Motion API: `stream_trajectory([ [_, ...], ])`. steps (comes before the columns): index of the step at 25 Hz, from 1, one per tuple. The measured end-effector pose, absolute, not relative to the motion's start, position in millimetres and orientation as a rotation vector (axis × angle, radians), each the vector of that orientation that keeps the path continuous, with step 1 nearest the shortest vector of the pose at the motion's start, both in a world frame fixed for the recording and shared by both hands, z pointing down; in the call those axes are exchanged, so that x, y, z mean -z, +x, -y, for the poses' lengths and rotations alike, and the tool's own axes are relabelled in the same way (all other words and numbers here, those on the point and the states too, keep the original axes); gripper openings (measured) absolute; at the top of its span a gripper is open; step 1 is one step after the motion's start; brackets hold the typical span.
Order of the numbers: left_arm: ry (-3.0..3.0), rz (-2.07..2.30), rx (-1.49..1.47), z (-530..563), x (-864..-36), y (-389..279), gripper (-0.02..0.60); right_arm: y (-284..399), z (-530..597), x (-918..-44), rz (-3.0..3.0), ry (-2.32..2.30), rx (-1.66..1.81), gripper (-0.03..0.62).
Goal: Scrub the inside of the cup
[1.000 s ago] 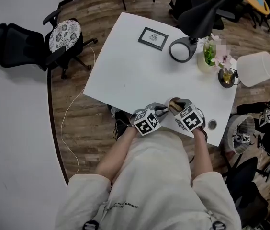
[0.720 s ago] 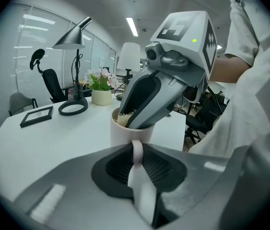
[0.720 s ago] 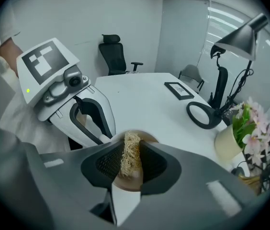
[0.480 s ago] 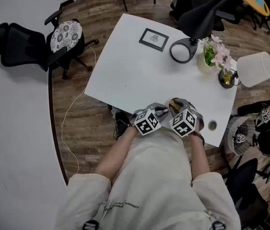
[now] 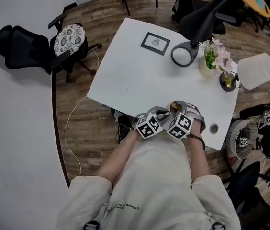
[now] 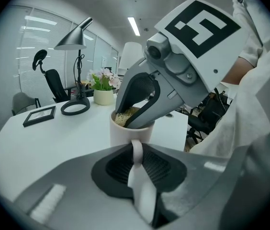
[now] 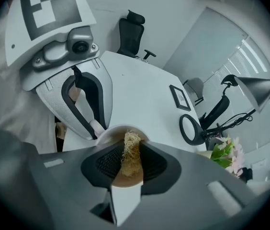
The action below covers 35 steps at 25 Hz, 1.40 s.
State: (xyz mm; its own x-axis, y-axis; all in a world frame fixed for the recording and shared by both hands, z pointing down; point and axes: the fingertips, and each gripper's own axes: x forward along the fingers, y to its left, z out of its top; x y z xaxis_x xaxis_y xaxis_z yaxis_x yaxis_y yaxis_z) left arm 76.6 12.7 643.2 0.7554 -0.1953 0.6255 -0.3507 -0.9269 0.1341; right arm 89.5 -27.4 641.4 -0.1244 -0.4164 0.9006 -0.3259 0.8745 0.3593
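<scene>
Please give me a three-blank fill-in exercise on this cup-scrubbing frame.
The left gripper is shut on the cup's ____.
The right gripper holds a fibrous scrubber inside the ____.
On the table, a picture frame lies beside a black ____.
Missing words: handle; cup; lamp.

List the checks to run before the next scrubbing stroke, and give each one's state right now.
1. Cup steadied: the left gripper is shut on the handle of the cup. Ok.
2. Scrubber gripped: the right gripper is shut on the scrubber. Ok.
3. Scrubber inside the cup: it sits below the rim. Ok.
4. Cup upright: ok.
5. Cup base resting on the table: hidden by the left gripper. Cannot tell.
6. Scrubber pressing on the inner wall: cannot tell.
</scene>
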Motion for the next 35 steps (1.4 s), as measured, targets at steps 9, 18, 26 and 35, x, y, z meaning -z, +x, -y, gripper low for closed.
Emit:
stream_trajectory([
  [9, 2.695, 0.438, -0.924, -13.5, -644.4, 77.2, 0.055, 93.2, 14.0, -631.2, 1.76, 0.528, -0.073, 0.12],
  [18, 2.691, 0.421, -0.879, -9.7, -643.8, 85.0, 0.055, 99.4, 1.4, -566.4, 2.085, 0.666, -0.358, 0.121],
  [26, 2.713, 0.392, -0.879, -0.4, -643.1, 91.6, 0.055, 156.8, 25.1, -518.3, 2.159, 1.071, -0.354, 0.121],
  [35, 2.711, 0.385, -0.877, 1.8, -642.9, 91.7, 0.055, 170.2, 51.5, -578.3, 2.023, 1.08, -0.359, 0.121],
])
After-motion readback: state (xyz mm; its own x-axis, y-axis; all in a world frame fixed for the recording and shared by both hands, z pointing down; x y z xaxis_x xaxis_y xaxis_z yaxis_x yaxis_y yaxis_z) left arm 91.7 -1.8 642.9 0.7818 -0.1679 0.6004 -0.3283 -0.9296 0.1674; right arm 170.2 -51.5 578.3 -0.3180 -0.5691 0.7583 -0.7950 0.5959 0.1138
